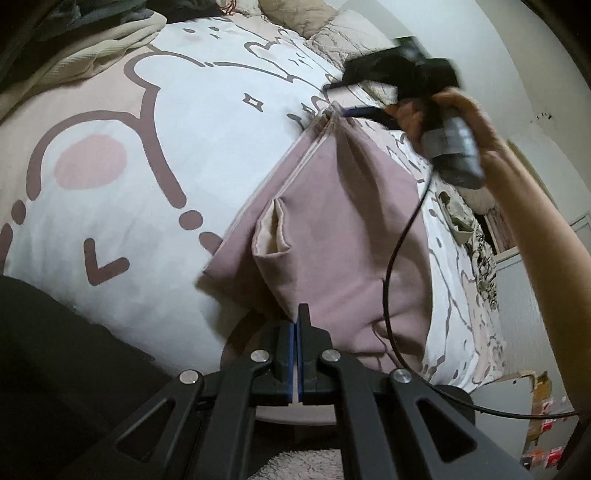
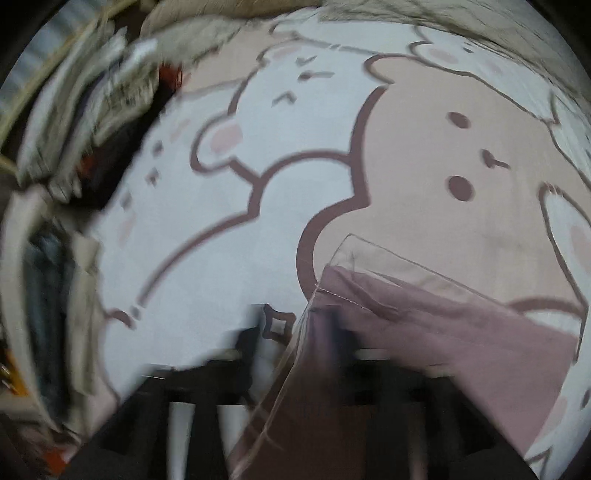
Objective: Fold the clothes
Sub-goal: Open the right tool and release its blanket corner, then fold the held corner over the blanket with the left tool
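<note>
A mauve-pink garment (image 1: 332,229) with a cream pocket lining hangs stretched above the bed between both grippers. My left gripper (image 1: 298,314) is shut on its near edge. My right gripper (image 1: 341,110), held by a hand, pinches the far top corner, where the cloth bunches into a peak. In the blurred right wrist view the same garment (image 2: 424,332) drapes over my right gripper (image 2: 325,325); its fingers are smeared by motion and partly hidden under the cloth.
The bed carries a white and pink cartoon-bear duvet (image 1: 155,155). A beige blanket (image 1: 81,48) lies at the far left and pillows (image 1: 332,33) at the head. A black cable (image 1: 391,266) hangs from the right gripper. A pile of clothes (image 2: 66,155) lies beside the bed.
</note>
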A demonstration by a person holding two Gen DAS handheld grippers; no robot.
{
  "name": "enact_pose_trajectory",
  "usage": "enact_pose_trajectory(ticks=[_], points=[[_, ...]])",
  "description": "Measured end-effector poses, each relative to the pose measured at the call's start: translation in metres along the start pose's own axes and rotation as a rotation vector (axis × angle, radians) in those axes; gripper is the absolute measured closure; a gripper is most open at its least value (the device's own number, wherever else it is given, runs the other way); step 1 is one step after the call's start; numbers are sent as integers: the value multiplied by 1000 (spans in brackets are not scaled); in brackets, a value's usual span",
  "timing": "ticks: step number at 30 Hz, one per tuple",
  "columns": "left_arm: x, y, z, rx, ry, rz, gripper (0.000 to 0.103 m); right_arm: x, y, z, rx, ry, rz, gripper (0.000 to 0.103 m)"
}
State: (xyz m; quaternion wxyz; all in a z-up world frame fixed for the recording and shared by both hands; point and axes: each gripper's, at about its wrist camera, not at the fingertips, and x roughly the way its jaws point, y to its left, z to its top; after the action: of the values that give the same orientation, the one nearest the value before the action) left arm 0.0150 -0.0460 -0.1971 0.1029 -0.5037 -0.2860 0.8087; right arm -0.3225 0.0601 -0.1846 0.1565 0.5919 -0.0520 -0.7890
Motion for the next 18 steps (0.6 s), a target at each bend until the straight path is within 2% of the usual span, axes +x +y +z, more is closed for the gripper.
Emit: enact_pose_trajectory(ticks=[1,4,6,9,10,11,14,15,16,18], points=[[1,1,1,-4,7,7,101,-19,-4,-5,8,-48,4,23],[2,2,1,3,13,20,100,-80,-15,-28,2,-188,-5,22],[1,2,3,5,12,14,100,-119,-18,-63,-87,-269,-90,22],[-2,3,8,-4,12,4,98,-158,-16,-144,-271,-353,-304,22],[-3,5,10,-17,11,1,91,-166,-15,-175,-326,-364,-367,22],[-4,7,12,-29,12,-5,82,-164,-13,-202,-361,-368,-410,22],[-4,6,18,-36,16,-17,81,-157,-8,-283,-461,-375,-536,22],[-4,5,21,-35,23,-27,88,-151,-2,-304,-483,-383,-567,22],[-4,6,25,-49,38,-44,101,-145,4,-324,-504,-390,-597,22],[-5,8,32,-80,55,-63,101,-132,22,-355,-571,-433,-656,22]])
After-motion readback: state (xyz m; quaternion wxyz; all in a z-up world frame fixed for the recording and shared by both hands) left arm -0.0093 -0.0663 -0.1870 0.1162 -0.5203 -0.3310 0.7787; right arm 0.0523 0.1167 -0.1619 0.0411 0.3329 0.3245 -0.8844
